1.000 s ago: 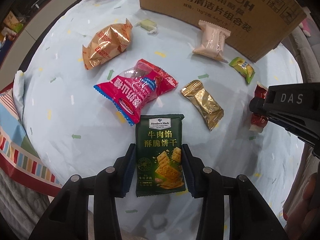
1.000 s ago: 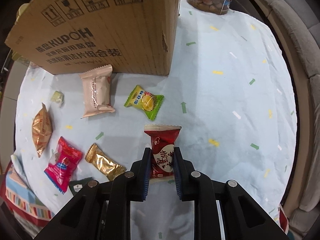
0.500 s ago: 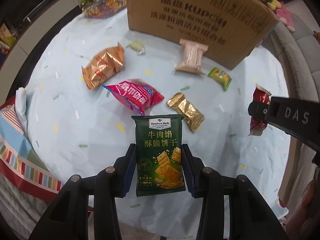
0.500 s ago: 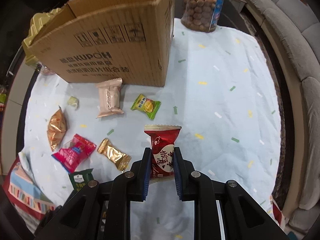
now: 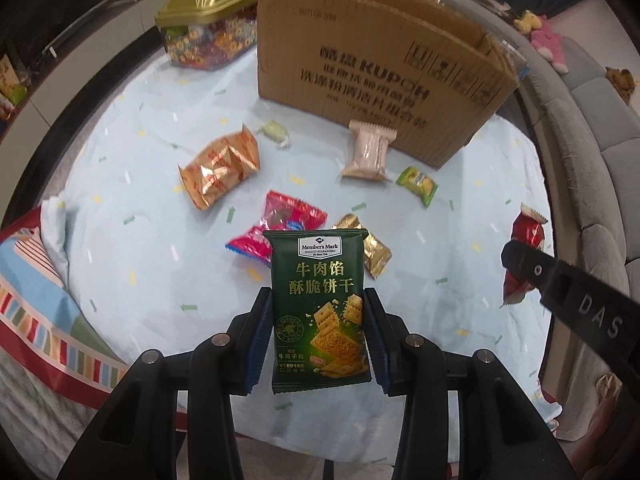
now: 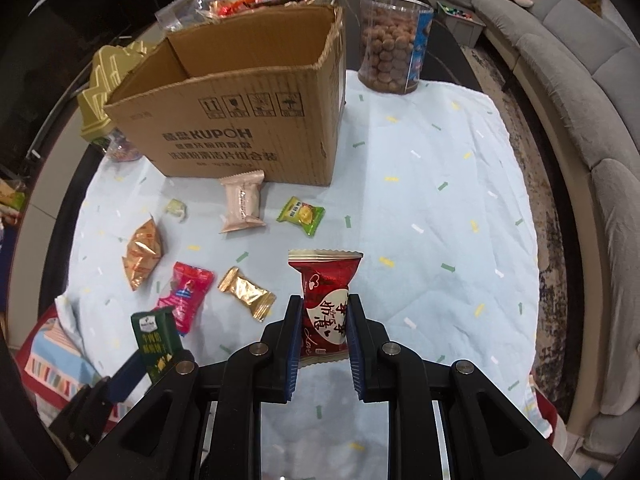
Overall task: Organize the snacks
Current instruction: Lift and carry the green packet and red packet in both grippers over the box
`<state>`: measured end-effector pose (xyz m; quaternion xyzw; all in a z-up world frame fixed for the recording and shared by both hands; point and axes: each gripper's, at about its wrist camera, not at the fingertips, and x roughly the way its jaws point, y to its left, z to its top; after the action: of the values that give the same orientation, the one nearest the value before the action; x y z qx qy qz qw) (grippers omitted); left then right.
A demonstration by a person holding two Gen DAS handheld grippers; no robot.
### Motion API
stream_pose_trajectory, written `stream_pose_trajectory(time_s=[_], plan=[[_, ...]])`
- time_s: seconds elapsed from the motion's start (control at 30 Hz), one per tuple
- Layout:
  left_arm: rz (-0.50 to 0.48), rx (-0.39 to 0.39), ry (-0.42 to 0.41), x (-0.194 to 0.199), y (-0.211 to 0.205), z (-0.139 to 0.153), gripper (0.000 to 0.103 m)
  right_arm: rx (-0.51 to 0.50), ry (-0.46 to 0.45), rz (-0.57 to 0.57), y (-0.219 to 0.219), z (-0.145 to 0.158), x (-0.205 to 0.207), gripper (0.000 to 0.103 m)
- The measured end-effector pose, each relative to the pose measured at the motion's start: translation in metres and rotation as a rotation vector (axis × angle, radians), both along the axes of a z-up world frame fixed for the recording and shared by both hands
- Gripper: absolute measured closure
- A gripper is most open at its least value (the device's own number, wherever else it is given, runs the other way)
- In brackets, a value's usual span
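My left gripper point(image 5: 319, 338) is shut on a dark green cracker packet point(image 5: 319, 308) and holds it well above the table; the packet also shows in the right wrist view point(image 6: 155, 342). My right gripper point(image 6: 323, 336) is shut on a red snack packet point(image 6: 325, 304), also lifted; it shows at the right of the left wrist view point(image 5: 526, 252). An open cardboard box point(image 6: 256, 120) stands at the back of the table. On the cloth lie an orange packet point(image 5: 220, 168), a pink-red packet point(image 5: 276, 228), a gold packet point(image 5: 368, 250), a pale pink packet point(image 5: 368, 150), a green-yellow candy point(image 5: 418, 184) and a small pale candy point(image 5: 276, 132).
A light blue cloth point(image 6: 440, 208) covers the round table. A clear jar of brown balls point(image 6: 394, 56) stands right of the box. A gold-lidded tub of sweets point(image 5: 208, 28) stands left of the box. A grey sofa point(image 6: 580, 92) curves along the right.
Both grippers have risen and pulled back with their packets held; the table looks smaller and the box's open top has come into view.
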<state>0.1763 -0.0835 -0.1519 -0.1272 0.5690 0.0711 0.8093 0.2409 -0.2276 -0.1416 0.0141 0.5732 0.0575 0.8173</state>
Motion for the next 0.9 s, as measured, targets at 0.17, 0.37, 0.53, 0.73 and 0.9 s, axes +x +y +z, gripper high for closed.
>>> stream_pose_trajectory(time_s=[0.17,0.37,0.53,0.73,0.9], plan=[[-0.019,0.021,-0.052,0.000,0.003,0.014,0.060,0.005,-0.063,-0.005,0.001,0.014,-0.009,0.081],[-0.031,0.035,-0.092,0.001,0.011,0.024,0.060,0.016,-0.123,-0.007,0.004,0.027,-0.018,0.081],[-0.058,0.046,-0.120,0.003,0.014,0.032,0.060,0.031,-0.180,0.006,0.009,0.035,-0.026,0.081],[-0.077,0.072,-0.169,0.003,0.018,0.043,0.060,0.055,-0.230,0.017,0.015,0.044,-0.034,0.081],[-0.096,0.097,-0.218,0.004,0.022,0.054,0.060,0.058,-0.276,0.028,0.021,0.053,-0.039,0.081]])
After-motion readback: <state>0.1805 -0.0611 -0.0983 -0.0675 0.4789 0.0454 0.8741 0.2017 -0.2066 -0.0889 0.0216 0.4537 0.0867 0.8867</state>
